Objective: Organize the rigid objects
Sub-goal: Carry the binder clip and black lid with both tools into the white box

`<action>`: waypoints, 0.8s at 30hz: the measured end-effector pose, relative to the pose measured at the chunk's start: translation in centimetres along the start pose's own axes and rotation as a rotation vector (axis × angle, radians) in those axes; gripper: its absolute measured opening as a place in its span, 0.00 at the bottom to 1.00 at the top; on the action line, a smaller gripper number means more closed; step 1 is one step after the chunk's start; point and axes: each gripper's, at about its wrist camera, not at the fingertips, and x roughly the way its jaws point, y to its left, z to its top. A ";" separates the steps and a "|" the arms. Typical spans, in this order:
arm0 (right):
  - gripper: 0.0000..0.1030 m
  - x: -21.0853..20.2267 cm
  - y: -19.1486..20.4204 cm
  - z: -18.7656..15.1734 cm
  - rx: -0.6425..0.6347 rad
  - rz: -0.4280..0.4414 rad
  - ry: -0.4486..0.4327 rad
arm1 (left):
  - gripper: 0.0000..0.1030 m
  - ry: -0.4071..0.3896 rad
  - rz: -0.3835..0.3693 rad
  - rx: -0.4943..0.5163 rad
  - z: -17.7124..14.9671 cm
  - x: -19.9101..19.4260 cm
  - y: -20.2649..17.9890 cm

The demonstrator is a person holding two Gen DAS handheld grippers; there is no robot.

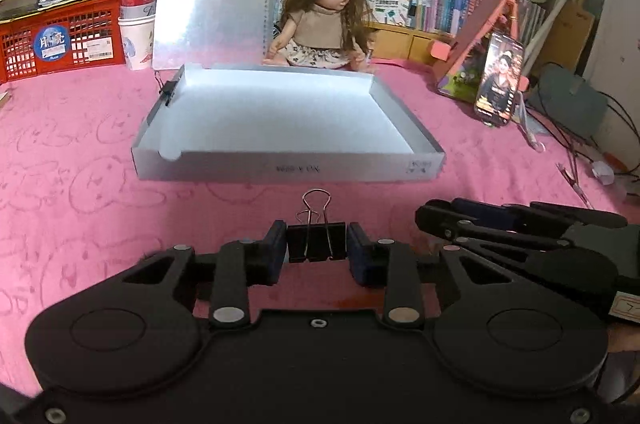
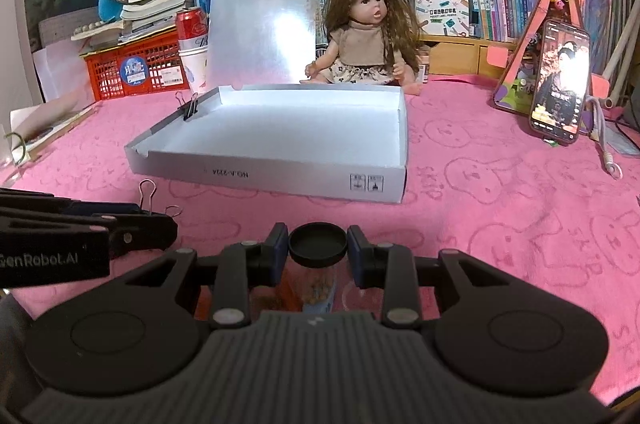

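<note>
Left gripper fingers clamp the black body of a binder clip from both sides, its long axis running across between the pads, wire handles pointing up and away toward the box. Right gripper fingers press on either side of the round black cap of a clear jar, which stands upright with its axis vertical over the pink cloth. Just ahead of both lies the open white box, a second binder clip pinched on its left wall, with a doll and propped phone beyond.
</note>
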 end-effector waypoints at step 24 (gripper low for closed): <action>0.36 12.1 -3.1 11.8 0.126 0.046 0.131 | 0.30 0.122 0.011 -0.122 14.0 13.5 5.7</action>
